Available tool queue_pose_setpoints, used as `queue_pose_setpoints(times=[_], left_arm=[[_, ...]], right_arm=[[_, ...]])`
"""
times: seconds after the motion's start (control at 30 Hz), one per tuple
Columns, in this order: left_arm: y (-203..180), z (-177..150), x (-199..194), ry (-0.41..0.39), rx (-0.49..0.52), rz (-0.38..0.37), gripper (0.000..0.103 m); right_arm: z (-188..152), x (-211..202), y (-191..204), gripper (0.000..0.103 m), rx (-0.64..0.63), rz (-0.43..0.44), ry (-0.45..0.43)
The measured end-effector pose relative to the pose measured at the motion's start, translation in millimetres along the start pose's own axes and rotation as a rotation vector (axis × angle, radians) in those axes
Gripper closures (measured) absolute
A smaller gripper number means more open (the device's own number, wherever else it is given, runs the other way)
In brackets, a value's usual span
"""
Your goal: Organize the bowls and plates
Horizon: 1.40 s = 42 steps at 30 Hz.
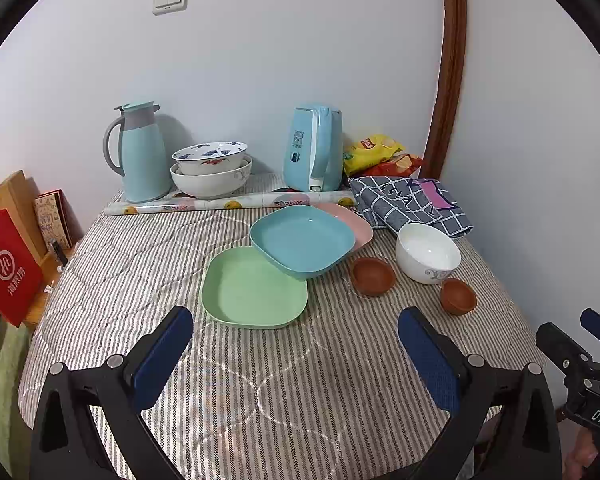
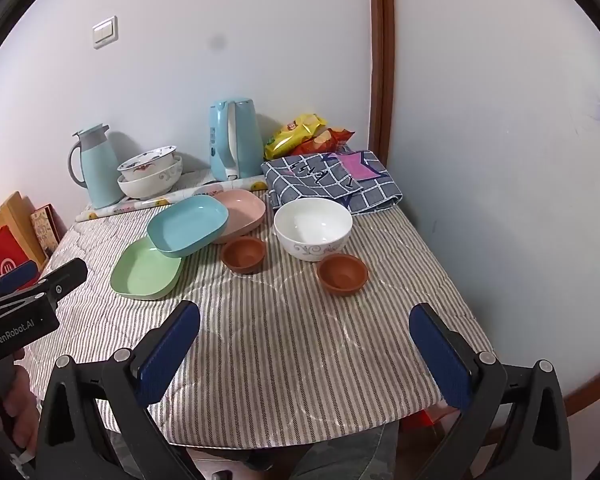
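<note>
On the striped tablecloth lie a green plate, a blue plate overlapping it and tilted, and a pink plate behind. A white bowl and two small brown bowls stand to the right. Two stacked white bowls sit at the back. My left gripper is open and empty, near the green plate. My right gripper is open and empty, in front of the brown bowls.
A teal thermos jug and a blue kettle stand at the back wall, with a rolled sheet, snack bags and a folded checked cloth. Paper bags stand left of the table. A wall is close on the right.
</note>
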<state>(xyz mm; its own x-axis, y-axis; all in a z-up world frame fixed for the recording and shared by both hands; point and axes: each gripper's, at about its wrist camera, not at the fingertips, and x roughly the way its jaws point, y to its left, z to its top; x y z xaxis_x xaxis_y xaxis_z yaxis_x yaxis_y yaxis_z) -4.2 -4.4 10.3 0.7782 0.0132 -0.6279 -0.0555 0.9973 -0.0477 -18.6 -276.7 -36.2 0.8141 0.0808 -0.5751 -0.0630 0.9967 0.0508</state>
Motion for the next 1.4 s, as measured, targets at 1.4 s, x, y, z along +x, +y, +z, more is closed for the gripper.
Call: queue_pose_setpoints(times=[1.4], left_arm=[[6.0,-4.6,-5.9,-0.020,-0.006,-0.002,0.000]], right_arm=[[1.5,-5.1,8.2,0.000,0.004,0.012,-0.011]])
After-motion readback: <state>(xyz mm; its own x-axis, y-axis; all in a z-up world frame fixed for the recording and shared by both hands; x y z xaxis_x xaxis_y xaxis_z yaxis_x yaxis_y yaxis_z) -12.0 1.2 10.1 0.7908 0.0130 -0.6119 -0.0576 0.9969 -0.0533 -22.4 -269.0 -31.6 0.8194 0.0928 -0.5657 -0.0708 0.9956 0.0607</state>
